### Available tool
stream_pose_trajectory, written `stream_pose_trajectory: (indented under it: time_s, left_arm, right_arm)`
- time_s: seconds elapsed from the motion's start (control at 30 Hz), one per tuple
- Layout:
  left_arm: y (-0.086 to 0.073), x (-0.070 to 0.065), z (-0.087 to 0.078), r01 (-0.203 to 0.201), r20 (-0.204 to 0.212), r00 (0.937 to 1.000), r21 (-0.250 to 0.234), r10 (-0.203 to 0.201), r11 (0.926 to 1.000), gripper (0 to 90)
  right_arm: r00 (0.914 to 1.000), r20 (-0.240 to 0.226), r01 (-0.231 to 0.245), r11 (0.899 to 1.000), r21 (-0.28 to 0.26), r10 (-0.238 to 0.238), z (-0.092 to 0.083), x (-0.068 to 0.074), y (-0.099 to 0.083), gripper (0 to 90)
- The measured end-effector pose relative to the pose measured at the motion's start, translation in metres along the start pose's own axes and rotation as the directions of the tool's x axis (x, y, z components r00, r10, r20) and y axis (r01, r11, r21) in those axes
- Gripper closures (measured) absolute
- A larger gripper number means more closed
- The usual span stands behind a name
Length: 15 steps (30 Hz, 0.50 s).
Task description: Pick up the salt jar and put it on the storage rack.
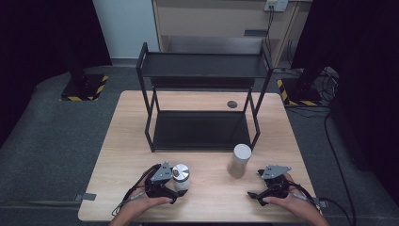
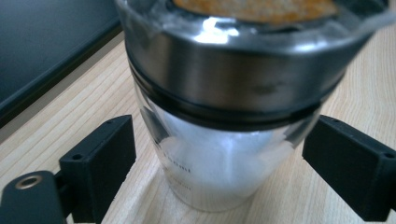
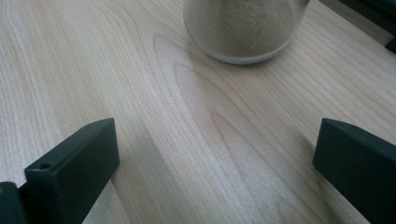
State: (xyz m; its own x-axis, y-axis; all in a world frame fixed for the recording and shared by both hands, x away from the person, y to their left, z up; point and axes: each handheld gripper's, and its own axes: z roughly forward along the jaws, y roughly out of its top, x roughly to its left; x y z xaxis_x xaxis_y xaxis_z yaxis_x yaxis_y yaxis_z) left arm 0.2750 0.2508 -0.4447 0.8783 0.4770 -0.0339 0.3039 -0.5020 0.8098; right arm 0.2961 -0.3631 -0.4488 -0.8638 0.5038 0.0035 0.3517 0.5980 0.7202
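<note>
Table: a light wooden table (image 1: 207,197), with a black two-tier metal shelf rack (image 1: 203,101) standing on its far half.
Left gripper: the left gripper (image 2: 219,163) sits at the near left of the table with its jaws spread wide on either side of a jar, with a small gap at each side, so it grips nothing.
Steel-lidded jar: a clear glass jar with a steel lid (image 2: 224,116), holding white powder, stands upright on the wood between those jaws.
Right gripper: the right gripper (image 3: 210,168) rests at the near right, jaws wide apart over bare wood, holding nothing.
Tall jar: a glass jar of beige powder (image 3: 245,28) with a white top stands upright ahead of the right gripper, near the rack's front right leg, well apart from the jaws.
</note>
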Motion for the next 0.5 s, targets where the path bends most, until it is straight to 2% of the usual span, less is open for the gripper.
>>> stream_pose_trajectory:
  time_s: [0.23, 0.5]
  left_arm:
    - [0.0000, 0.0018, 0.0040, 0.001, 0.013, 0.9999, -0.001, -0.001, 1.0000, 15.4]
    - [-0.0016, 0.0052, 0.0054, 0.002, 0.022, 0.9998, -0.026, -0.001, 0.9997, 23.0]
  right_arm:
    - [1.0000, 0.000, 0.000, 1.000, 0.000, 0.000, 0.0000, 0.0000, 0.0000, 1.3]
    - [1.0000, -0.001, 0.000, 1.000, 0.000, 0.000, 0.0000, -0.0001, 0.0000, 1.3]
